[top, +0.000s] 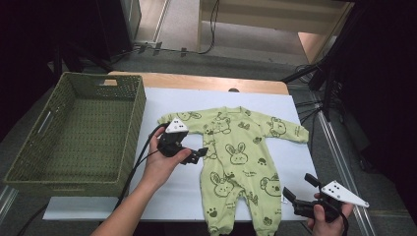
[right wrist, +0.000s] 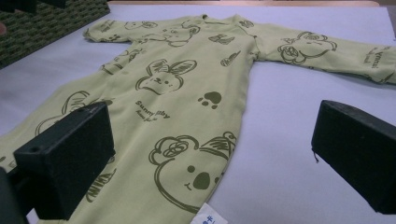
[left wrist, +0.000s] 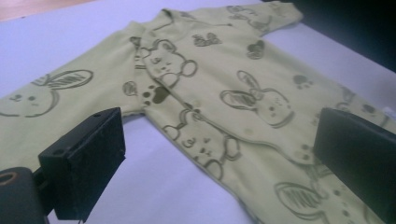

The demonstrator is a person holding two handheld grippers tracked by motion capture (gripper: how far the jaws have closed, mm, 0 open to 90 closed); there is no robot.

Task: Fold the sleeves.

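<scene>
Basket (top: 74,128), left of romper, seen with nothing in it. Left tool (top: 193,153) held at romper's left armpit, jaws apart, nothing gripped. Romper (top: 236,157) spread flat on surface (top: 290,162), no fold made; all folding judged left. Right tool (top: 301,189) off romper's right leg, jaws apart. Nothing in way.
</scene>
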